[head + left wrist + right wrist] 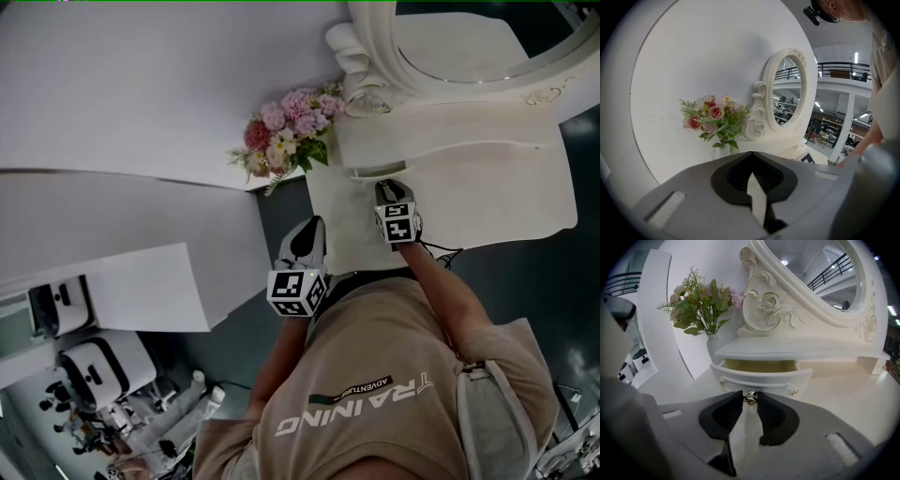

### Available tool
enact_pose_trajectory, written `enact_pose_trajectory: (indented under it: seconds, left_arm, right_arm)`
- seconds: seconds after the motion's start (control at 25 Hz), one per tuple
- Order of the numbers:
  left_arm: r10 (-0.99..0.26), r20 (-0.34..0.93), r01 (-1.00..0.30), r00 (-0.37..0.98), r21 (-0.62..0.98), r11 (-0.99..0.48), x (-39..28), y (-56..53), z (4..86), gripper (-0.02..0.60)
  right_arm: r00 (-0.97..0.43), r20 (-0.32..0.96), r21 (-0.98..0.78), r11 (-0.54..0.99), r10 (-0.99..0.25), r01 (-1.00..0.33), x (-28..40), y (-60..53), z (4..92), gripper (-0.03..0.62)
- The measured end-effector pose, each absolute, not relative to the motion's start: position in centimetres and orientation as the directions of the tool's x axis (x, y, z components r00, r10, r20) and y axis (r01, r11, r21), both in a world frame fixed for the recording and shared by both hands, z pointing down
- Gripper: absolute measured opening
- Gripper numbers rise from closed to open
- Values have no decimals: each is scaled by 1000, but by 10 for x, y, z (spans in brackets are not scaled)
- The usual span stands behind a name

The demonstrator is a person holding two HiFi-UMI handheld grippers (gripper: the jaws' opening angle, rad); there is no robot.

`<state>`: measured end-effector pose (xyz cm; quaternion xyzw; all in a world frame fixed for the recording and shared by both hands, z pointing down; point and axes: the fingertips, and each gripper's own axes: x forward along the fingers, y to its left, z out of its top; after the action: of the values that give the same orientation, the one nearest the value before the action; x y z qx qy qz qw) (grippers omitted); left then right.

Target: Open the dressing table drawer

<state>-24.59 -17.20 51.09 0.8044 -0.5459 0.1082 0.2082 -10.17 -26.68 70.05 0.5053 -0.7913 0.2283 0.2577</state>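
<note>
The white dressing table (525,187) carries an oval mirror (820,273) and a small drawer (761,376) under its shelf. The drawer stands pulled out, its cream inside showing. My right gripper (750,398) is shut on the drawer's small metal knob (750,397), which sits pinched between the two dark fingertips. In the head view the right gripper (392,192) reaches to the drawer front (380,171). My left gripper (751,164) is shut with nothing in it, held away from the drawer, and appears in the head view (305,246) beside the table's edge.
A vase of pink flowers (286,136) stands on the table's left end, close to the drawer. A white wall panel (141,84) runs along the left. The person's torso (375,394) fills the lower head view. White equipment (94,361) sits at lower left.
</note>
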Motion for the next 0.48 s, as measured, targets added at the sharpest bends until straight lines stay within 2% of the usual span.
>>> enact_pose_trajectory:
  seconds: [0.48]
  left_arm:
    - [-831, 393, -918, 393, 222, -329, -247, -170, 511, 18]
  right_arm:
    - [-362, 641, -96, 397, -677, -913, -99, -253, 703, 100]
